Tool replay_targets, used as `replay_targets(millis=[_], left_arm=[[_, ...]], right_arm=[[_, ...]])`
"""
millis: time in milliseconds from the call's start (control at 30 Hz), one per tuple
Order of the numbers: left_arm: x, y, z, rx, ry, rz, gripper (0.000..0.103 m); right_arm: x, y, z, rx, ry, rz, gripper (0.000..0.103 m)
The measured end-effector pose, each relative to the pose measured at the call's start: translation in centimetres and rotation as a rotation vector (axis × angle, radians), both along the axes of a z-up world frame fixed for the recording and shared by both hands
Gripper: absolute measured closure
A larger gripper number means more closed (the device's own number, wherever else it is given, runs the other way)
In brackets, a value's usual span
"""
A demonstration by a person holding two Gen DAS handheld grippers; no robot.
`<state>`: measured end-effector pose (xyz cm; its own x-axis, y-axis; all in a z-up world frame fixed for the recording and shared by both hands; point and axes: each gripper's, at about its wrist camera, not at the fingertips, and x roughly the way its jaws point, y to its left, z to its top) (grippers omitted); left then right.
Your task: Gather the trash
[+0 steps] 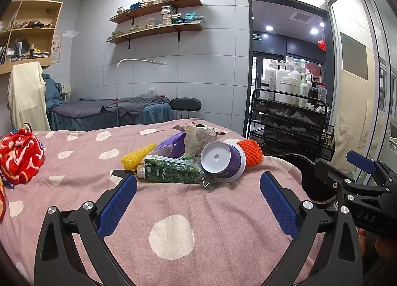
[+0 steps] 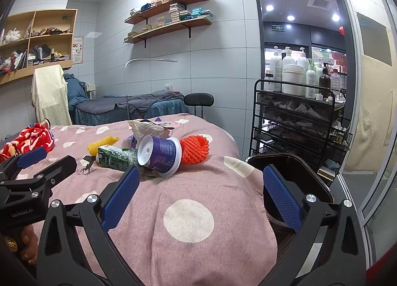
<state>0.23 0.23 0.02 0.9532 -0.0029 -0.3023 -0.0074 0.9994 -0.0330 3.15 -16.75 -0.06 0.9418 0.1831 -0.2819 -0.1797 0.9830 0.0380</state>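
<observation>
My left tongs (image 1: 198,201) and my right tongs (image 2: 198,196) both stand wide apart and grasp nothing, above the pink dotted bedcover (image 2: 188,248). The trash lies in one heap ahead: a green crushed drink carton (image 1: 171,173), a purple round plastic tub (image 1: 223,162) leaning on it, an orange foam net (image 1: 250,152) and a yellow foam net (image 1: 137,157). The dark bin (image 2: 290,169) waits at the bed's right edge. I think the tub may roll off if I pull the carton first, and the soft nets may slip out.

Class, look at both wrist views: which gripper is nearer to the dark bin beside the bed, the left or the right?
Right. The right gripper has one finger over the dark bin at the bed's edge. The left gripper hangs over the pink bedspread, farther from the bin.
</observation>
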Motion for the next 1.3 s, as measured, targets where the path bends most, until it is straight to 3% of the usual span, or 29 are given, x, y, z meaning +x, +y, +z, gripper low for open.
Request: replay_targets(millis=[1300], left_arm=[[0.0,-0.1,-1.0,-0.005,0.034,0.006,0.005]], right_arm=[[0.9,0.4,-0.7,-0.011,0.035,0.014,0.005]])
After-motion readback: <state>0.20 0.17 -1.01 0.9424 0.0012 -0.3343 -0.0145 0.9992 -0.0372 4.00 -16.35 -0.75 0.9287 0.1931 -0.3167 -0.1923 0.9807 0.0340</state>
